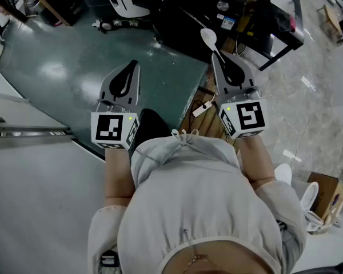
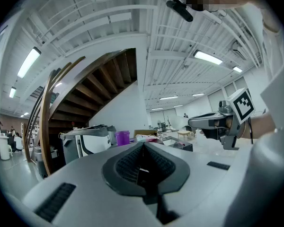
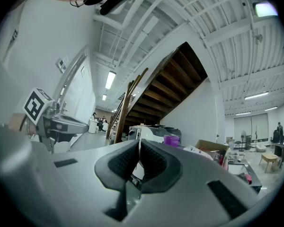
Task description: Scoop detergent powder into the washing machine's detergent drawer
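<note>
Both tongs sit low at my waist, pointing out over the green floor (image 1: 57, 67).

Left gripper (image 1: 131, 66): jaws clenched together, nothing between them.

Right gripper (image 1: 217, 57): jaws clamped on the handle of a white spoon (image 1: 208, 37). The bowl reaches past the tips and looks empty as far as I can see.

No powder and no drawer in any view. A white machine (image 3: 149, 132) stands ahead; I cannot tell whether it is the washer.

Step in hand, I judge: carrying the spoon toward the powder.

To do it well:
- Hold the clamp firm so the handle doesn't swivel.
- Bring the bowl face-up and level before dipping.
- Open the left jaws in good time for the drawer front.
</note>
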The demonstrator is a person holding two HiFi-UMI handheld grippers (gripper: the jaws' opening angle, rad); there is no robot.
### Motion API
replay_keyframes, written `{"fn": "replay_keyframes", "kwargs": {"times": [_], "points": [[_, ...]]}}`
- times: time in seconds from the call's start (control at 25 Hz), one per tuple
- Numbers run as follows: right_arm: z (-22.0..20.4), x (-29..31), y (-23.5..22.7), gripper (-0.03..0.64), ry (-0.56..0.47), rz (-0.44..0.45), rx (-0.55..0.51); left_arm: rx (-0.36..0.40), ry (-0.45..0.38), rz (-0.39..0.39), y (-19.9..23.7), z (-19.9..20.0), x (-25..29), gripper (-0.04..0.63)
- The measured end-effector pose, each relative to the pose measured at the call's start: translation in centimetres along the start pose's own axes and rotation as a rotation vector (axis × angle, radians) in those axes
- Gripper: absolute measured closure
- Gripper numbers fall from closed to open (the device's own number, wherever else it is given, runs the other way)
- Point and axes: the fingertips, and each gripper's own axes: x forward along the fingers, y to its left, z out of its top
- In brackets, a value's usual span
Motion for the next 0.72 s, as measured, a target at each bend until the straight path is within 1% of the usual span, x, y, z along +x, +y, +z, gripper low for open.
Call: {"fn": "replay_keyframes", "kwargs": {"times": [0.24,0.44,0.72], "points": [[-0.3,-0.3,-0.4,0.609,-0.003,0.004,0.01,0.002,0.002,0.002,-0.5,0.0,0.3,0.574],[-1.1,-0.4,-1.2,0.609,0.01,0.009,0.016,-0.018,-0.002,0.034,-0.6,-0.5,1.0,0.574],[-2.6,1.1,-2.7,0.607,0.02,0.012,0.048,-0.024,0.018,0.017,-0.7,-1.6,3.2,0.574]]}}
